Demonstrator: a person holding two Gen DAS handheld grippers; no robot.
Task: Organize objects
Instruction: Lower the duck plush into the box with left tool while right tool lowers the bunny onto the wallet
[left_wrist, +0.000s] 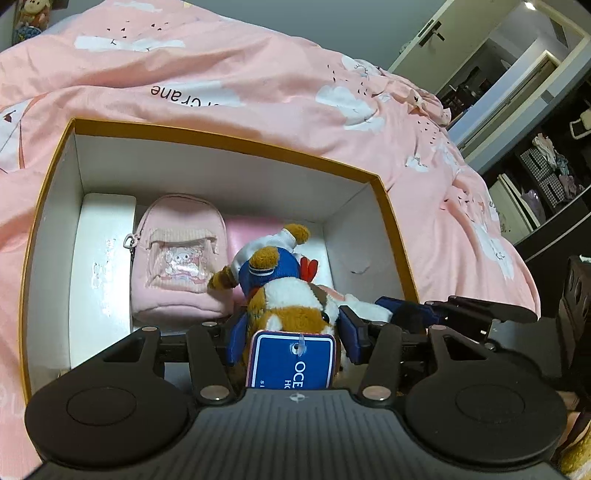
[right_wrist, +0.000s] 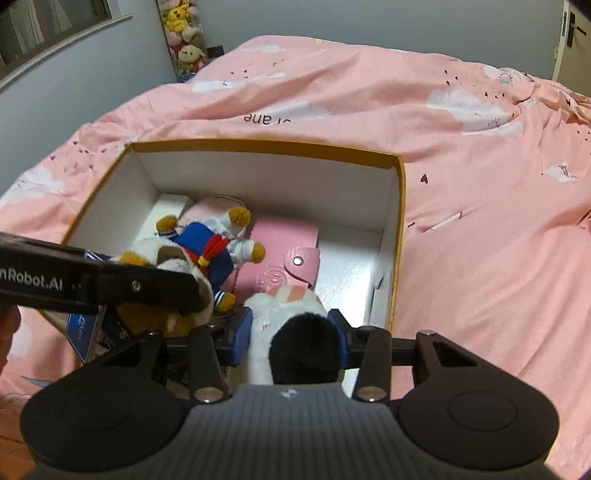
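A bedroom: a bed under a pink quilt (right_wrist: 461, 206) printed with clouds, and on it an open box (right_wrist: 399, 206) with an orange rim and white walls. Soft toys are heaped in the far corner of the room, and a door stands ajar past the bed's far side.

In the box a white case (left_wrist: 99, 266) lies along the left wall, a pink pouch (left_wrist: 177, 266) beside it, and a pink wallet (right_wrist: 280, 251) on the floor toward the right wall.

The left gripper (left_wrist: 291, 325) pinches a plush dog (left_wrist: 291, 299) in a blue sailor suit by the head, blue pads sunk into the fur on both sides. The dog hangs over the near edge of the box, its body above the wallet and pouch, and a blue tag (left_wrist: 291, 362) dangles toward the camera. The right gripper (right_wrist: 295, 332) pinches a second plush (right_wrist: 284, 310), white, black and pink, just above the near right part of the box, over the wallet.

Both toys look light and squashy, so I judge they will give under the pads and may flop or roll when let go. Grips on the bulk of the head or body seem safest; a limb or the tag would let them swing. Nothing here looks fragile. The bare floor by the right wall seems the likeliest spot for them.
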